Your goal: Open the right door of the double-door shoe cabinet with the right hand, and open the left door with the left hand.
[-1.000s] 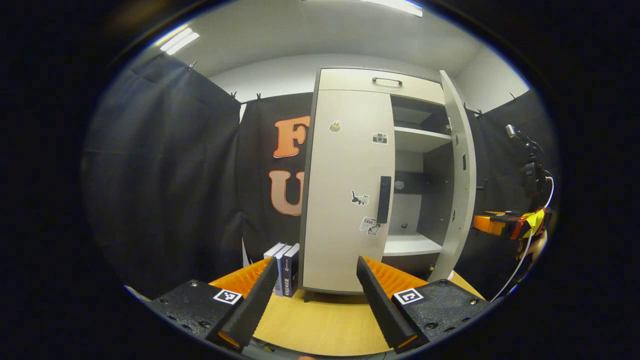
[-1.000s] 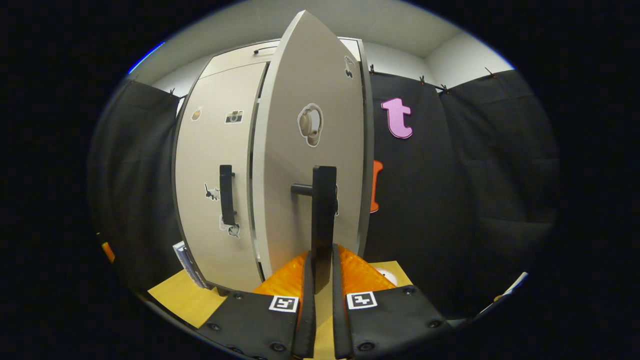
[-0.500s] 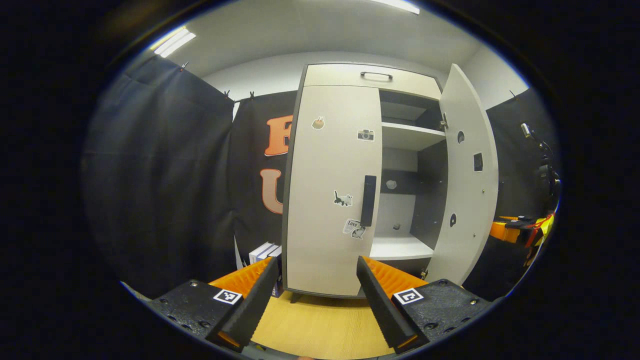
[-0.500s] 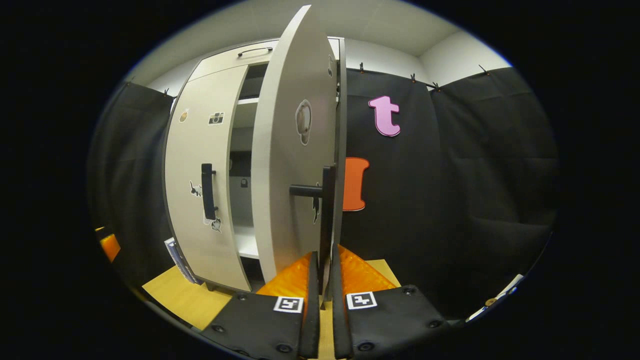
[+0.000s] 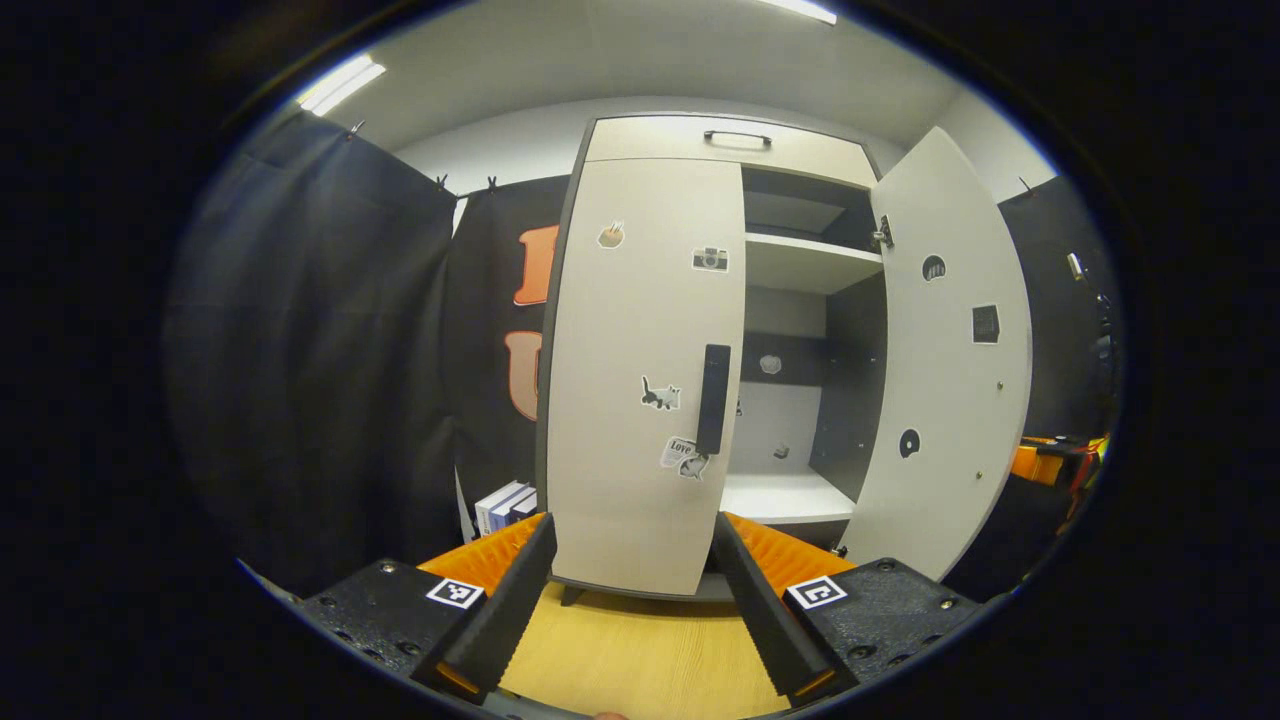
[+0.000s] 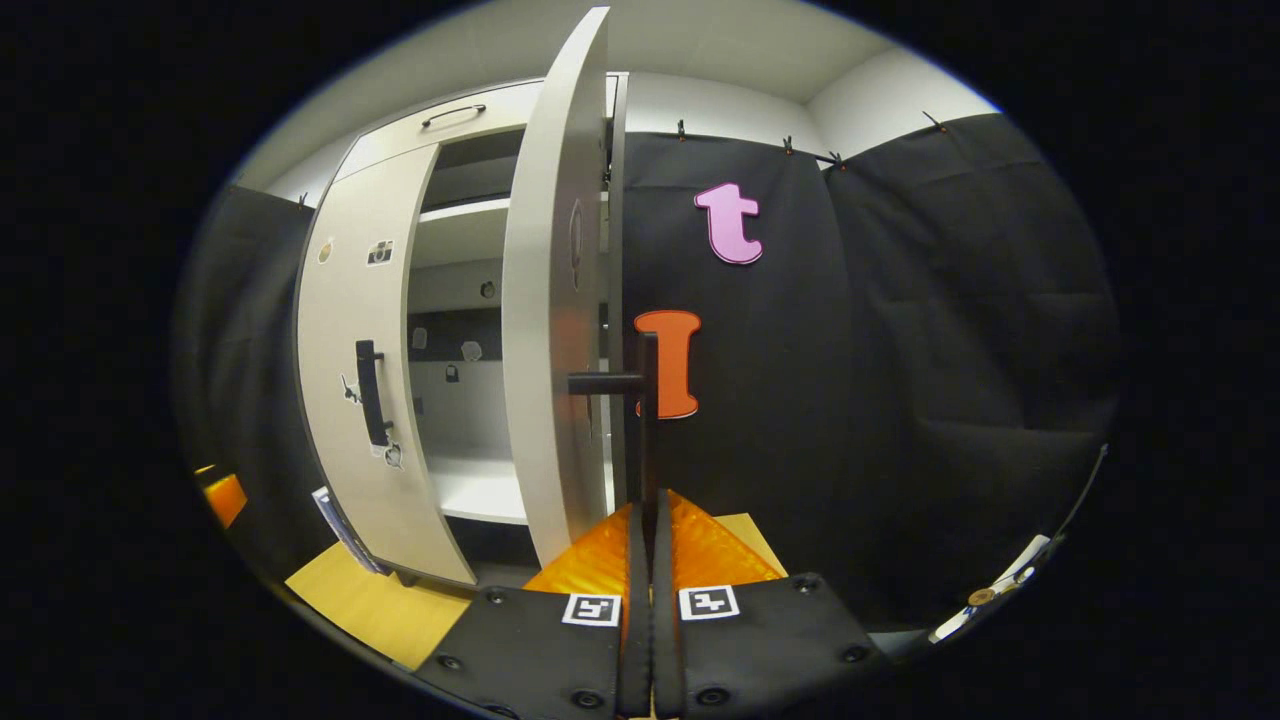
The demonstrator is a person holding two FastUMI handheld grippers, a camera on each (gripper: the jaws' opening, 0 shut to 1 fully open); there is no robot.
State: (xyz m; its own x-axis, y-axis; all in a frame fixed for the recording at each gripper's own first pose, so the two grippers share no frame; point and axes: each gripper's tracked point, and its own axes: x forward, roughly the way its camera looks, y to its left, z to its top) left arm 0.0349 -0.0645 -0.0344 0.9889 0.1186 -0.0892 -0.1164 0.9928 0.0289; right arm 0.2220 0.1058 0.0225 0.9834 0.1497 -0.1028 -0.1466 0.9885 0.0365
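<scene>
Right door [image 6: 555, 300] swung wider, right gripper [image 6: 648, 560] clamping handle [image 6: 645, 420].

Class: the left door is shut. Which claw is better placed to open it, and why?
Left. The left claw is open and faces the left door's handle, with nothing in it. The right claw is shut on the right door's handle.
</scene>
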